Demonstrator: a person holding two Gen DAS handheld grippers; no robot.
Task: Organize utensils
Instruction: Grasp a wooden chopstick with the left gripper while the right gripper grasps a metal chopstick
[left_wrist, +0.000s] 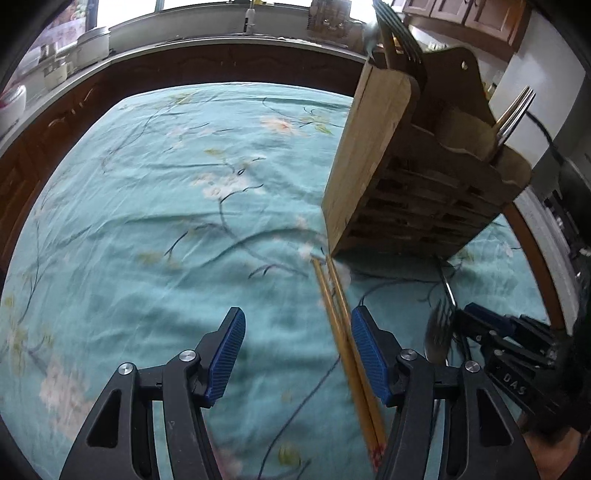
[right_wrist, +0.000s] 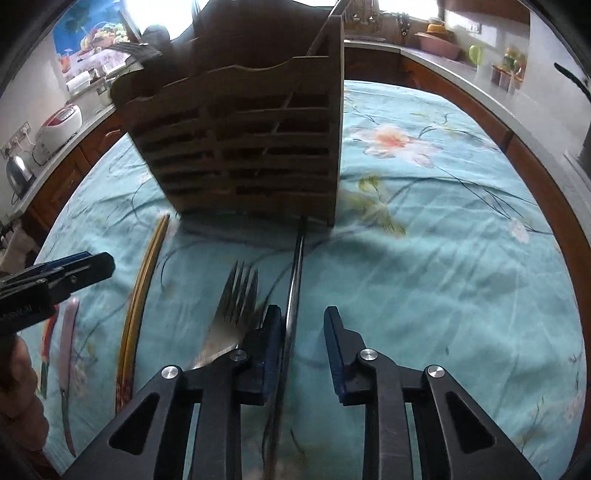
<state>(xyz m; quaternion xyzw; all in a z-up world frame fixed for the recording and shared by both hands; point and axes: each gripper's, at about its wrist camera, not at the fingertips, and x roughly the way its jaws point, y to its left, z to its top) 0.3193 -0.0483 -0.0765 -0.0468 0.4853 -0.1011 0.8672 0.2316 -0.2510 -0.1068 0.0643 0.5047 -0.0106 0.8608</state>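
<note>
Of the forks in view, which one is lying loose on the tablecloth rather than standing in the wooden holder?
The fork lying flat beside the right gripper, tines pointing toward the wooden holder. The other forks stand upright inside it.

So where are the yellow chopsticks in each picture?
Left wrist view: the chopsticks lie low and right of centre, beside the left gripper's right finger.
Right wrist view: the chopsticks lie at lower left, left of the fork.
Shared landmark: the wooden utensil holder; their tips point toward its base.
</note>
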